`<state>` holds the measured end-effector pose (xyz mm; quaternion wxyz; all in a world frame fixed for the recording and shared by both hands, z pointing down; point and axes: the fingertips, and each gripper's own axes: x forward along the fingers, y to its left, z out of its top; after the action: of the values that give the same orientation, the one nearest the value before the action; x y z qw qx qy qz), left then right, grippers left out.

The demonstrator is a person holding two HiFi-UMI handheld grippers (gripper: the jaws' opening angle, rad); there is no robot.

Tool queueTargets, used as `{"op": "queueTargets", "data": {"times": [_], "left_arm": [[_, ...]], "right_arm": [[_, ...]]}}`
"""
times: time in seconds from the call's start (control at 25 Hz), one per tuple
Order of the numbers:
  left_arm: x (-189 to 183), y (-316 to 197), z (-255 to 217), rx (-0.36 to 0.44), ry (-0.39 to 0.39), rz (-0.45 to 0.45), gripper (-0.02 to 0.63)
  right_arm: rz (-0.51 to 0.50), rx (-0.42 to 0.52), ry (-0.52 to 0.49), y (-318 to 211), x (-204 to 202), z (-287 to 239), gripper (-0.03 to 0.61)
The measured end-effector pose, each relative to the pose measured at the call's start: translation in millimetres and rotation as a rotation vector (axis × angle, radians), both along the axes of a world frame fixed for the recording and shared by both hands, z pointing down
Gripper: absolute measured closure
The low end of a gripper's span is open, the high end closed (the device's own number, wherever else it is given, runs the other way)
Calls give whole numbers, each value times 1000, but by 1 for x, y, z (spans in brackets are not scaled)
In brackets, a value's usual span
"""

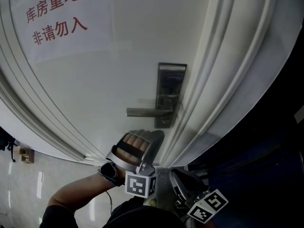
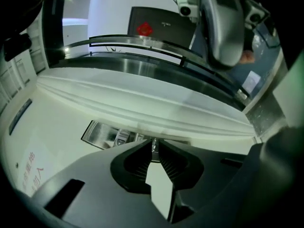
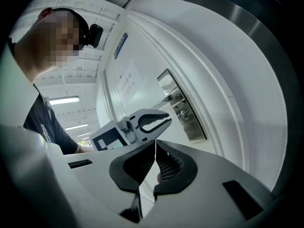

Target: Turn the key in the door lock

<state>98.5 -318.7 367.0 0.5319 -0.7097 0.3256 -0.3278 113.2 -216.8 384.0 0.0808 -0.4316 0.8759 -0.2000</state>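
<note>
**A:** What stands around the lock?

**B:** A brushed-metal lock plate (image 1: 170, 87) sits near the edge of the white panelled door (image 1: 118, 80). Its straight metal lever handle (image 1: 145, 112) points away from that edge. A white paper sign with red characters (image 1: 61, 18) is stuck higher on the door. The ribbed white door frame (image 1: 228, 70) runs just beside the plate.

**A:** And the tools?

**B:** The left hand-held gripper (image 2: 153, 144) is up at the plate's lower end, under the lever. Its jaws are pinched narrow on a slim silver key (image 2: 153, 146). The person's left hand (image 1: 130, 148) is strapped in behind it, so the hand and the black-and-white marker cube (image 1: 141, 184) cover the door below the lock. The right hand-held gripper (image 3: 155, 148) hangs back, well apart from the door. Its jaws are pressed together with nothing between them.

**A:** Anything you can't make out?

**B:** The keyhole. The left jaws' tips hide it in their own view, and it is too small in the head view. I cannot tell whether the key is seated in it. In the left gripper view, most of the plate is cut off by the gripper's dark body.

**A:** The room?

**B:** A pale glossy tiled floor (image 1: 28, 184) with a small tan box (image 1: 26, 155) on it by the door's foot. In the right gripper view there are long ceiling strip lights (image 3: 64, 100) overhead.
</note>
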Motion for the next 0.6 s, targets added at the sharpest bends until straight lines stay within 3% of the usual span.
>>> {"op": "queueTargets", "data": {"times": [0.16, 0.44, 0.6], "left_arm": [[-4, 29, 0, -158, 160, 26, 600], [-20, 62, 17, -593, 540, 17, 607], [-27, 73, 19, -769, 738, 16, 609]], "right_arm": [[5, 3, 25, 3, -2, 0, 566], [-6, 17, 75, 6, -14, 2, 566], [-22, 16, 92, 8, -20, 2, 567]]}}
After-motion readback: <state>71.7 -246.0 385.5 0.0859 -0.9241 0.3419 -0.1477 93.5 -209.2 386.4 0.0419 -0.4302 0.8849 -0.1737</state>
